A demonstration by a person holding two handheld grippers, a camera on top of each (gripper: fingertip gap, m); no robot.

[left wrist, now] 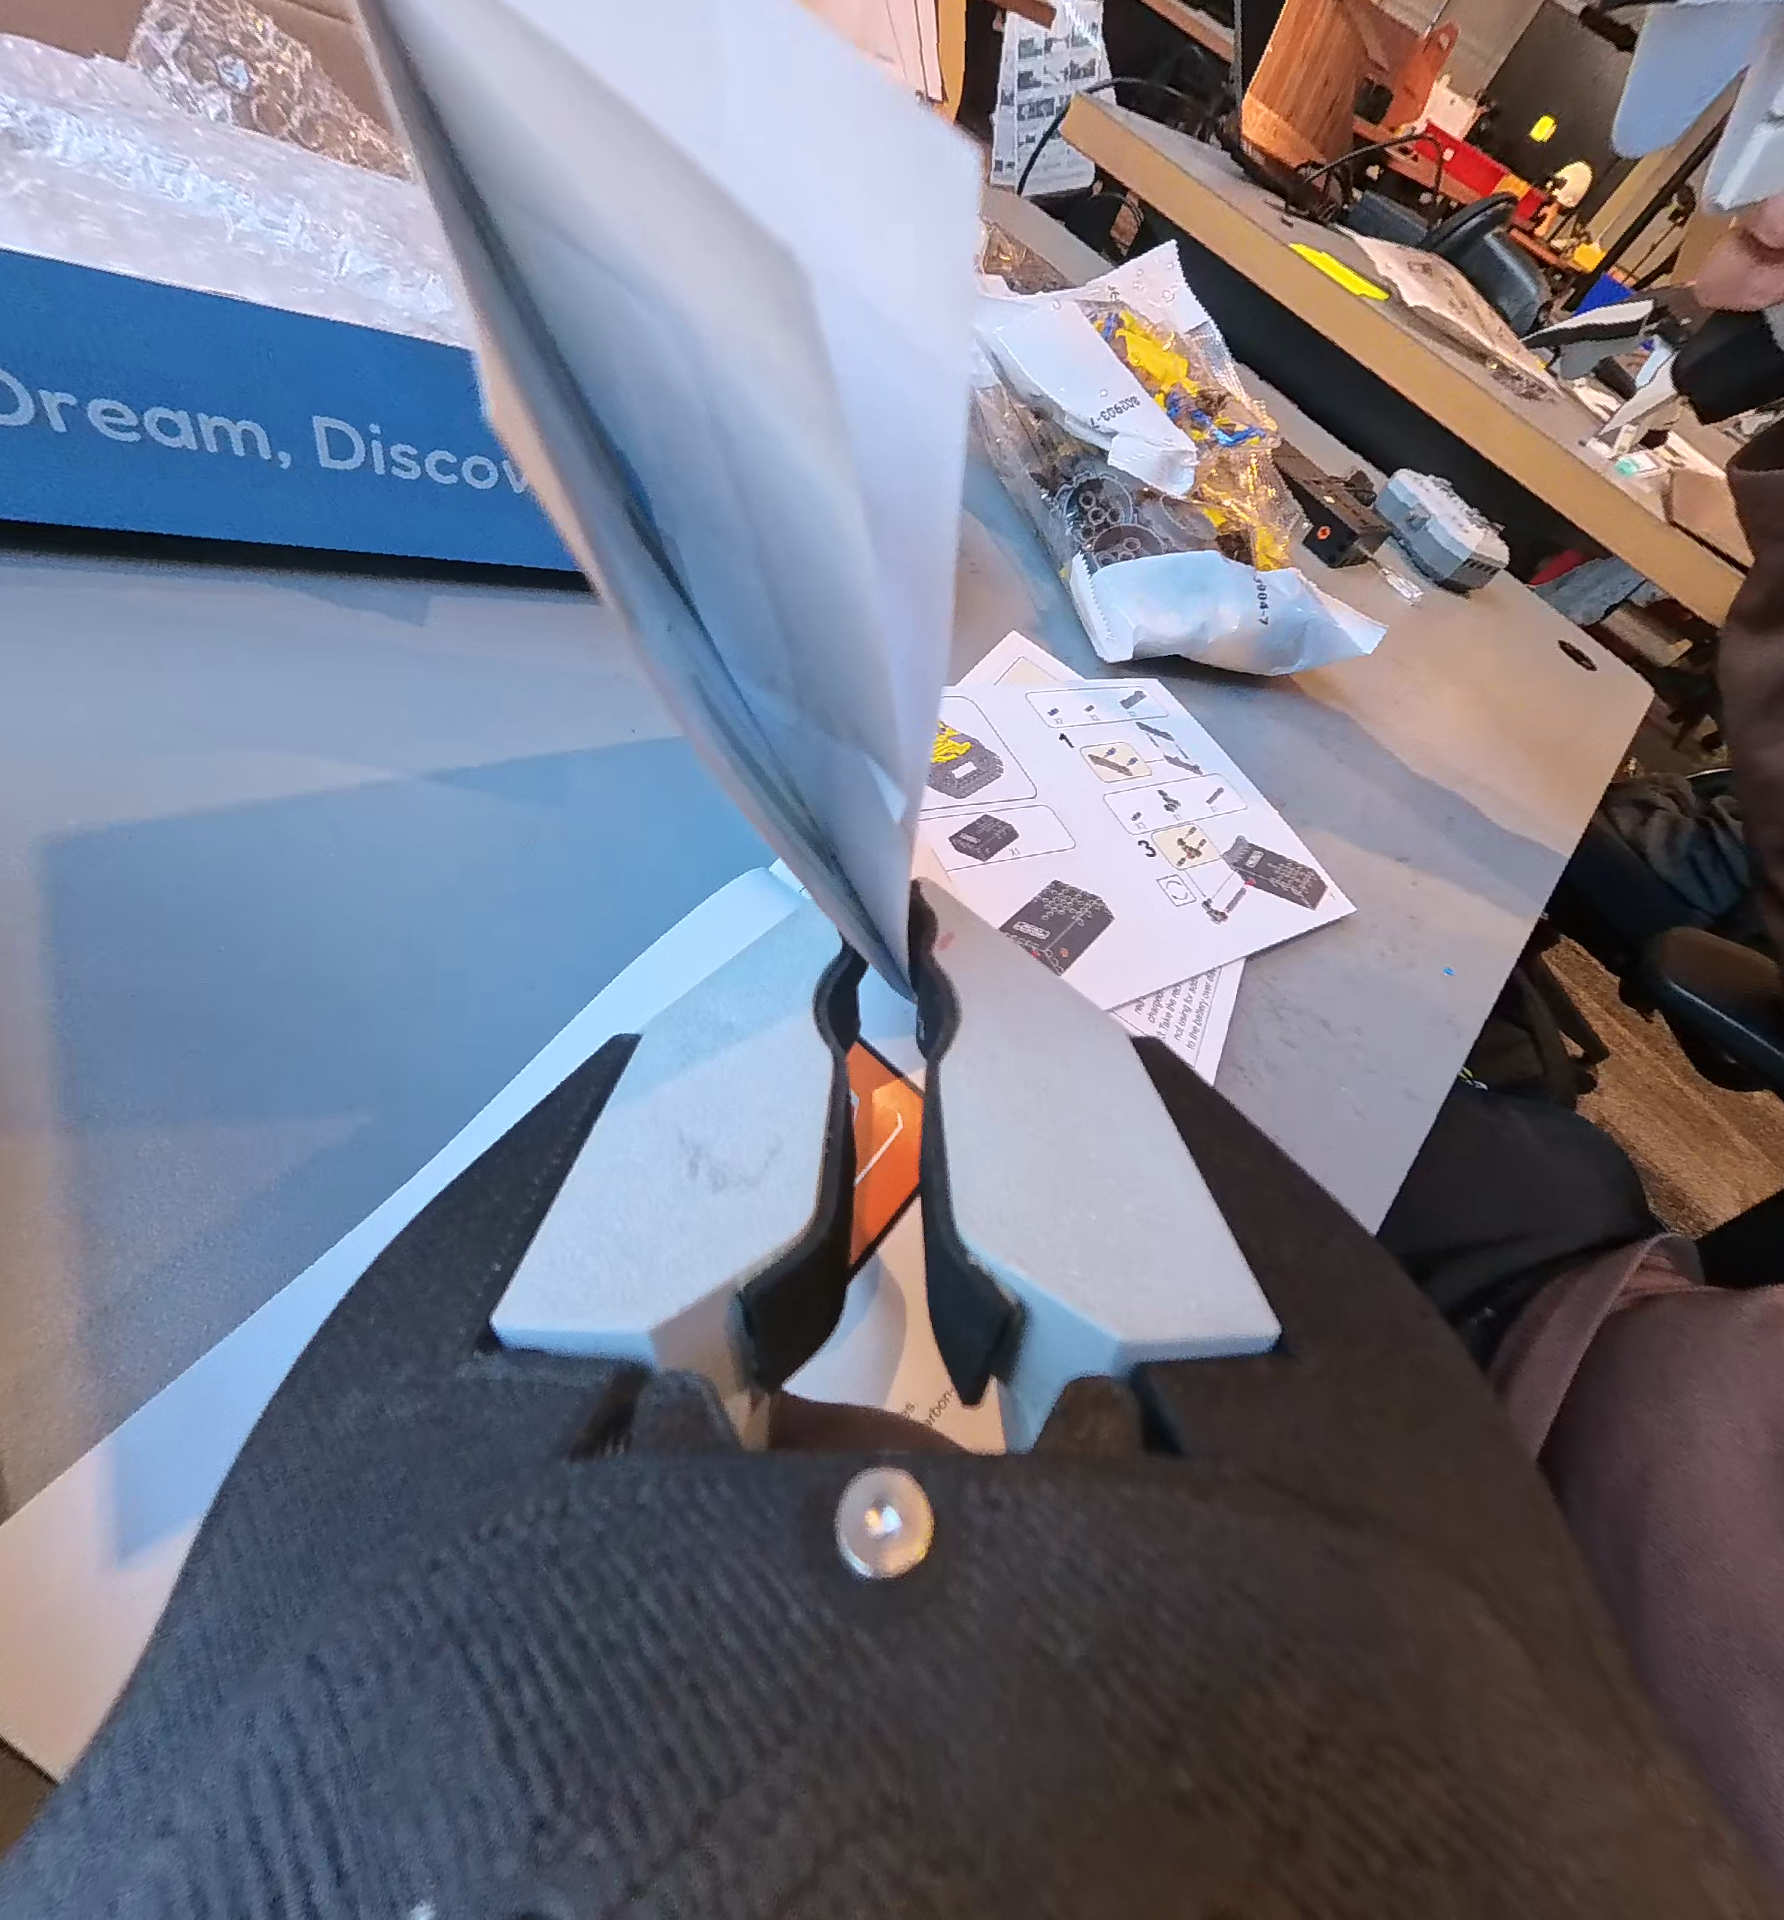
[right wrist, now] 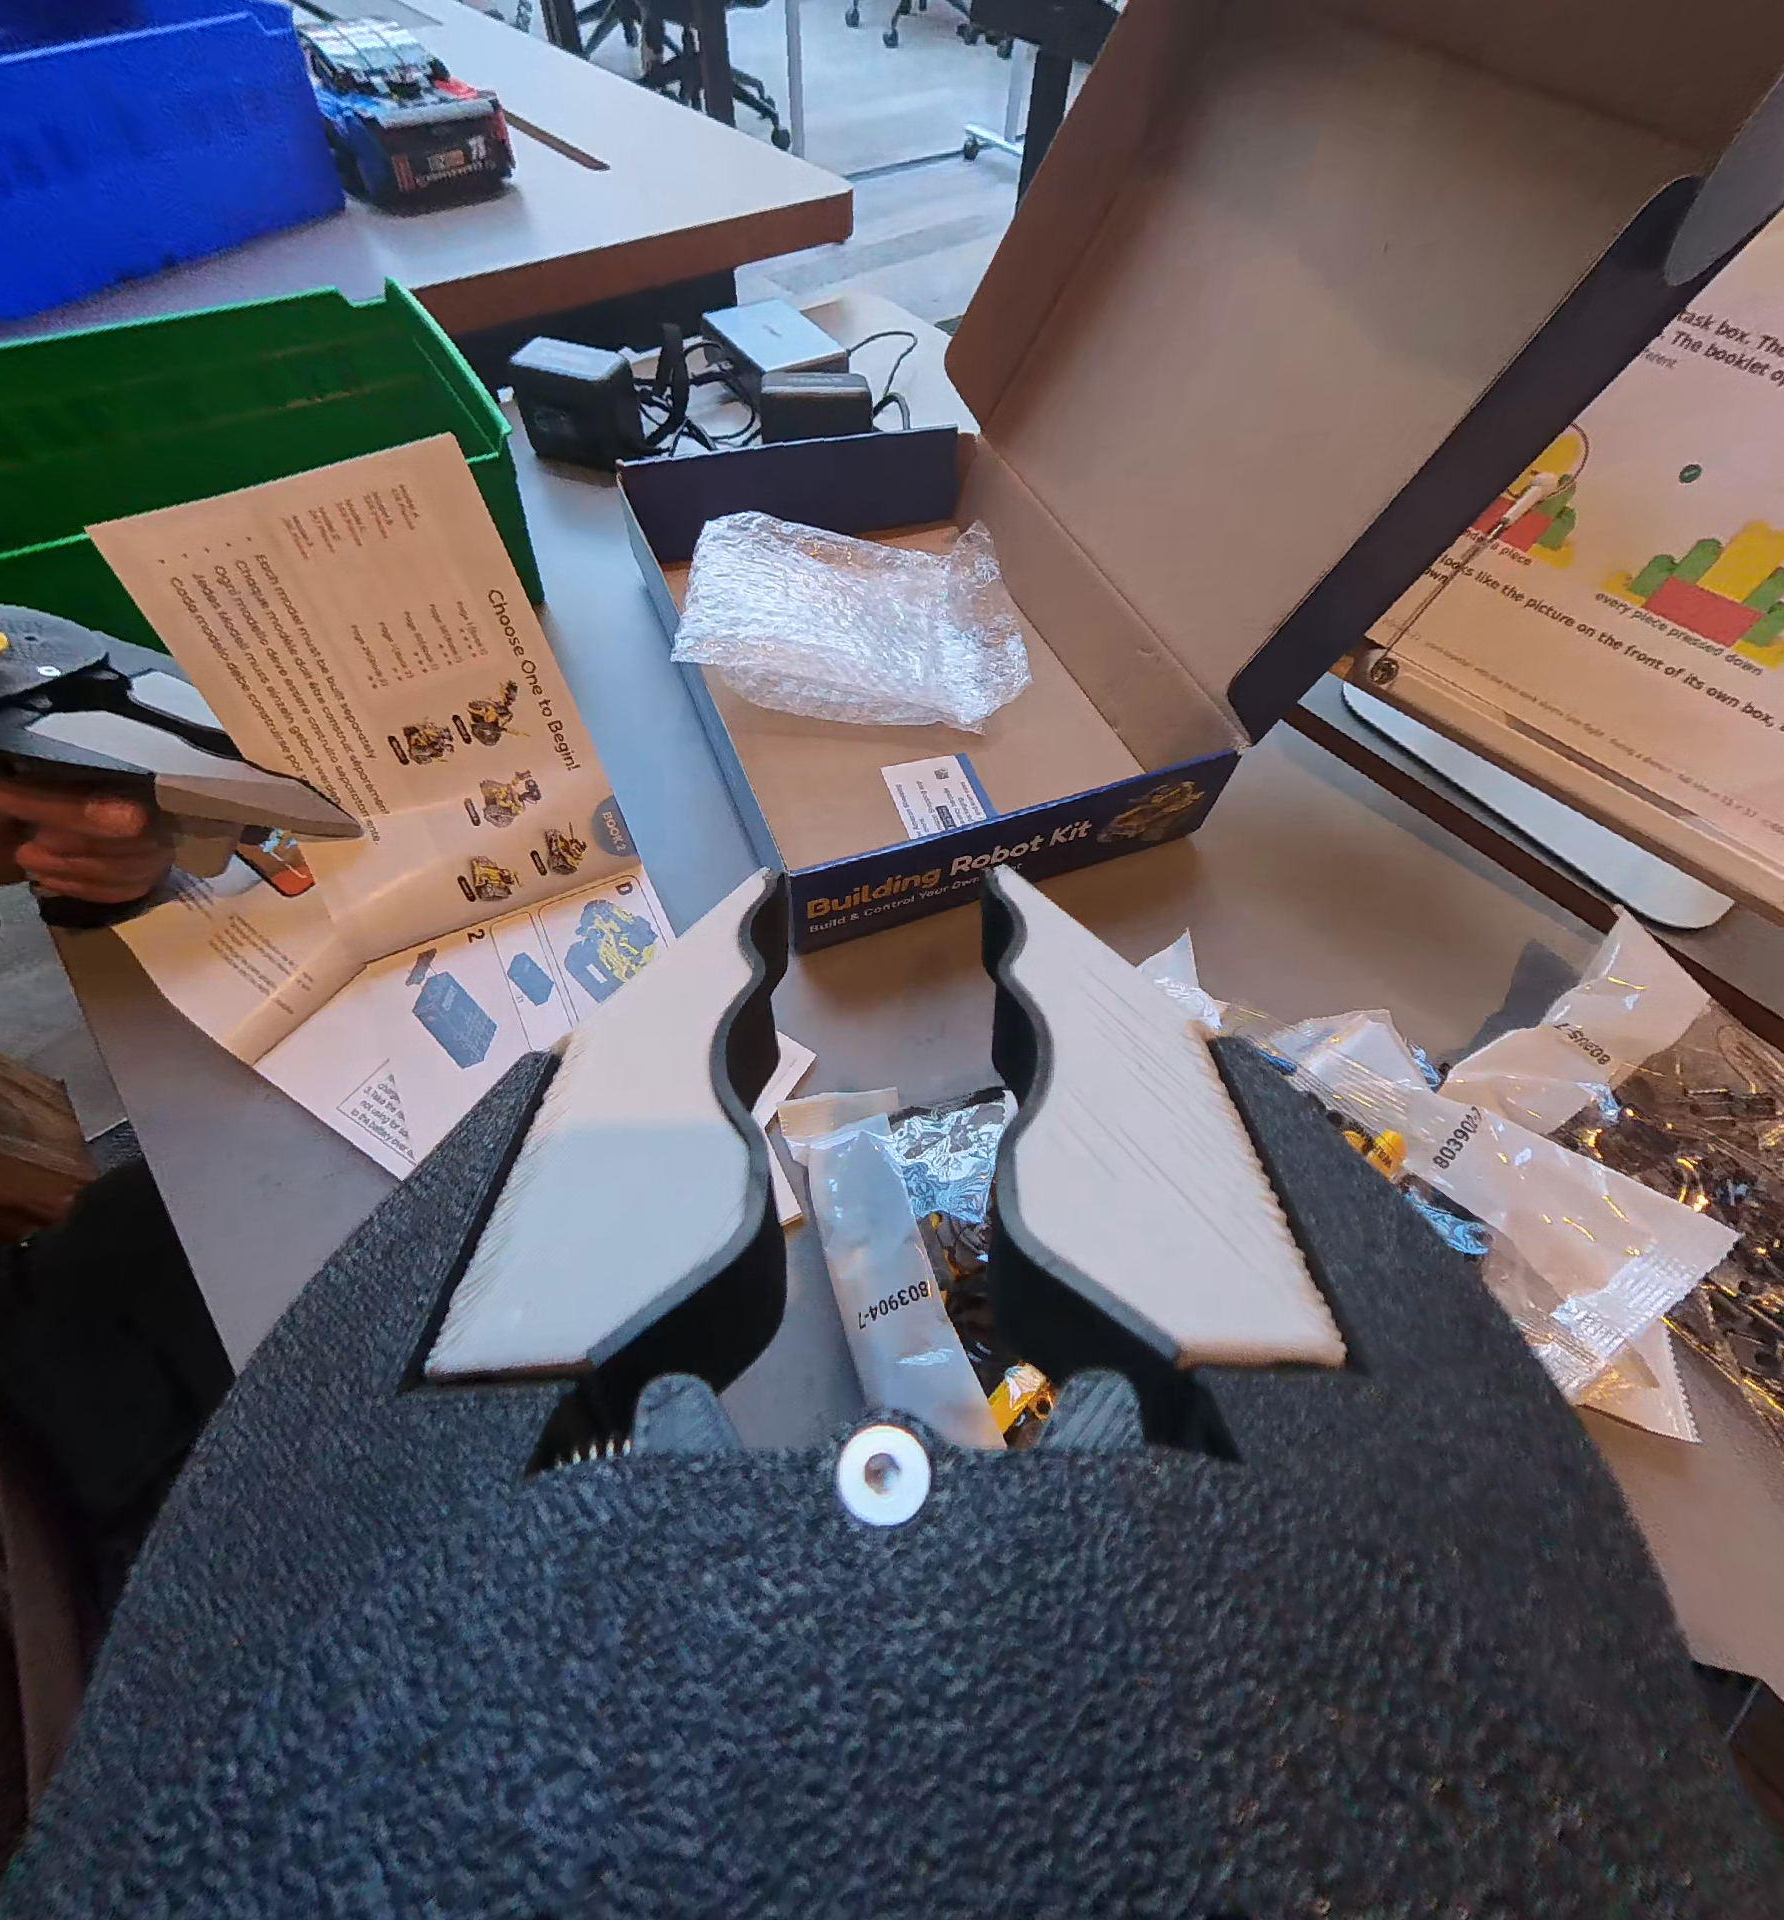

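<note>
Two tongs: left tongs (left wrist: pixel 883 961) pinching a booklet page (left wrist: pixel 722 416); right tongs (right wrist: pixel 883 914) spread above parts bags (right wrist: pixel 898 1247)

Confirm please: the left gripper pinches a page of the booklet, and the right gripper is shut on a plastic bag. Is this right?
Not fully. The left gripper does pinch a booklet page. But the right wrist view shows the right gripper open: its fingers stand apart above the plastic bag, holding nothing.
</note>
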